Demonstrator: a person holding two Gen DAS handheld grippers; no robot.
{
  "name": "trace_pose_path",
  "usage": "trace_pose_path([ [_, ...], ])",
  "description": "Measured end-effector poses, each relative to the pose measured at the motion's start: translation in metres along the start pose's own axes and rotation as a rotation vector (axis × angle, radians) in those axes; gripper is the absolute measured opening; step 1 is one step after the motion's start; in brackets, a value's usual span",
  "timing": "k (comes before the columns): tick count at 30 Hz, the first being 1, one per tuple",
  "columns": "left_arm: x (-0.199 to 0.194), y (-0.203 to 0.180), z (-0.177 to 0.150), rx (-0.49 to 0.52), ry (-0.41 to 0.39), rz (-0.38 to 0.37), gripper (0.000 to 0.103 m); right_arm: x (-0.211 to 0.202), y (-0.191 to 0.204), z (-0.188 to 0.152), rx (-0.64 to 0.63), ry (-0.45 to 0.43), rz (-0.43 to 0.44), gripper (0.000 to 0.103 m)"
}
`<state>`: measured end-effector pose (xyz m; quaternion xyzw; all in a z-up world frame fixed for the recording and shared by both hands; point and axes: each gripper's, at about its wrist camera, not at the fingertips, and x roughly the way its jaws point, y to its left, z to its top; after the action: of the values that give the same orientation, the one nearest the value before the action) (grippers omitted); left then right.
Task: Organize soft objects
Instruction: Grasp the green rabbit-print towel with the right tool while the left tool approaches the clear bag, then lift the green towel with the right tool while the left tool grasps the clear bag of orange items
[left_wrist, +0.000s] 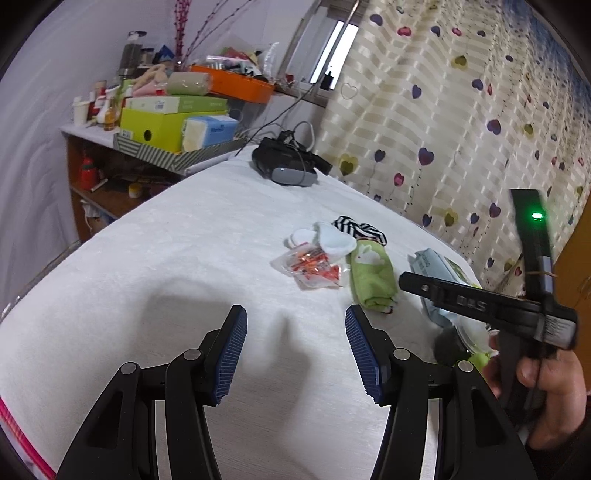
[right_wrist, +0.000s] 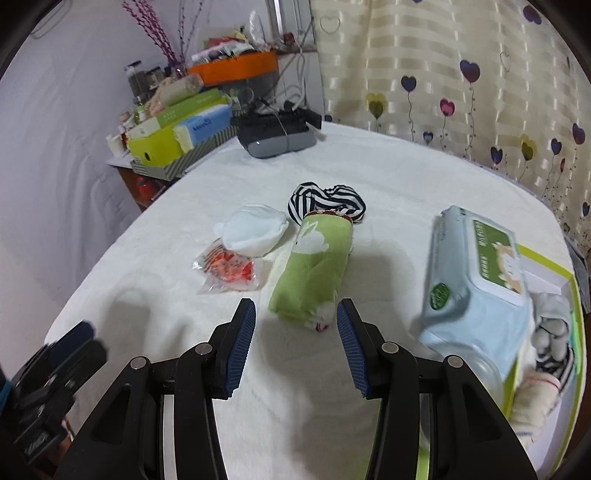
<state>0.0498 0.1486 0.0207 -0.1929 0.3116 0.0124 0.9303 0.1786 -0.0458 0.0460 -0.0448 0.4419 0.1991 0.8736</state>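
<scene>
A rolled green cloth with a white rabbit (right_wrist: 312, 269) lies on the white bedcover (right_wrist: 388, 177). My right gripper (right_wrist: 296, 345) stands open just short of the roll's near end, nothing between its blue pads. Behind the roll lie a striped black-and-white cloth (right_wrist: 327, 201), a white sock (right_wrist: 255, 229) and a clear packet with orange print (right_wrist: 227, 271). My left gripper (left_wrist: 295, 356) hangs open over bare bedcover, with the same green roll (left_wrist: 371, 277), white sock (left_wrist: 330, 240) and packet (left_wrist: 312, 267) ahead to its right. A hand holds the right gripper's body (left_wrist: 491, 306) at the right edge of the left view.
A pale blue wet-wipes pack (right_wrist: 476, 284) leans on a green-rimmed box (right_wrist: 570, 317) that holds more socks (right_wrist: 554, 332). A black and grey headset (right_wrist: 277, 133) with cables lies at the bed's far end. A cluttered shelf (left_wrist: 166, 122) stands at the far left; a heart-print curtain (left_wrist: 461, 110) hangs along the right.
</scene>
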Motion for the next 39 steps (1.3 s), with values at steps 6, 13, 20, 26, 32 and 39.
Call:
trace_pose_path([
  [6,0.004,0.01,0.004,-0.018,0.005,0.013,0.055,0.039,-0.005,0.016,0.039,0.073,-0.036,0.047],
  [13,0.011,0.01,0.008,-0.015,0.02,0.021,0.055,0.073,-0.014,0.019,0.116,0.15,-0.021,0.047],
  [20,0.016,0.002,0.015,0.002,0.037,0.009,0.055,0.065,-0.013,0.019,0.122,0.129,0.011,0.03],
  [26,0.031,-0.015,0.025,0.051,0.059,0.02,0.055,0.032,-0.012,0.012,0.098,0.065,0.045,0.029],
  [32,0.06,-0.035,0.036,0.138,0.109,0.027,0.055,-0.007,-0.015,0.004,0.092,-0.009,0.076,0.029],
  [39,0.104,-0.046,0.046,0.197,0.147,0.061,0.055,-0.033,-0.02,-0.003,0.087,-0.061,0.099,0.029],
])
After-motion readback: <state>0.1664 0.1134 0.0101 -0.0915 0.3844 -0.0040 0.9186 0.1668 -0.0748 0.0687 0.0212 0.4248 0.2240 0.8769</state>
